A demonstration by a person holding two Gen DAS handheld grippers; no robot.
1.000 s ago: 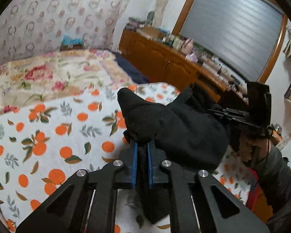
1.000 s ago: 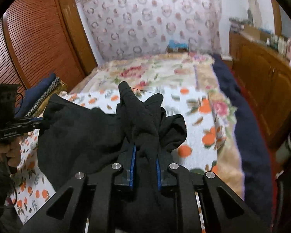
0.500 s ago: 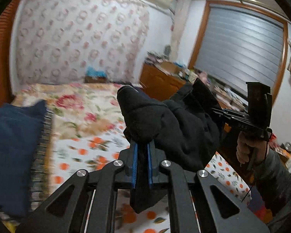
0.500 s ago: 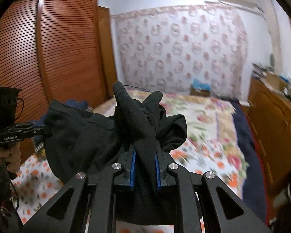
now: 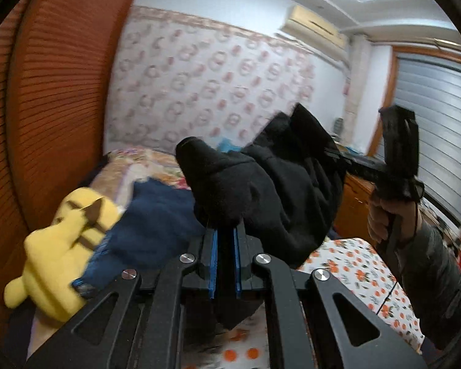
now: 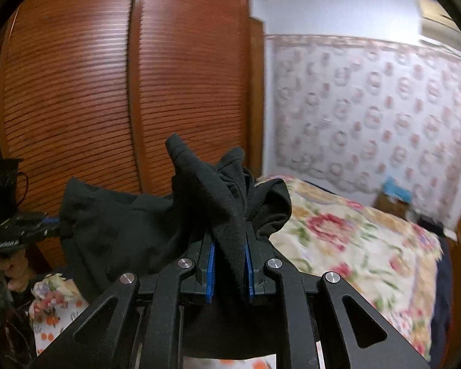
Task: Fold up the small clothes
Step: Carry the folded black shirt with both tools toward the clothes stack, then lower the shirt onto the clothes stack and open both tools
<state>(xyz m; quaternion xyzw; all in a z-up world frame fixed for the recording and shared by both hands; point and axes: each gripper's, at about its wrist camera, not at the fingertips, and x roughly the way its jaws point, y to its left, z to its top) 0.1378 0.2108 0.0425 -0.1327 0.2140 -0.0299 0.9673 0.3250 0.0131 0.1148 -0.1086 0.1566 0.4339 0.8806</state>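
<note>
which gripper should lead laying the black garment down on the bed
Probably the right gripper: beyond its pinch on the black garment, open bed shows. The left gripper, also clamped, faces a yellow plush toy and blue cloth.

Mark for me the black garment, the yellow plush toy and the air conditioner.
black garment [image 5: 261, 190]: left wrist view, on the bunched fabric above the jaws.
yellow plush toy [image 5: 58, 246]: left wrist view, on its body.
air conditioner [image 5: 318, 26]: left wrist view, on its front panel.
</note>
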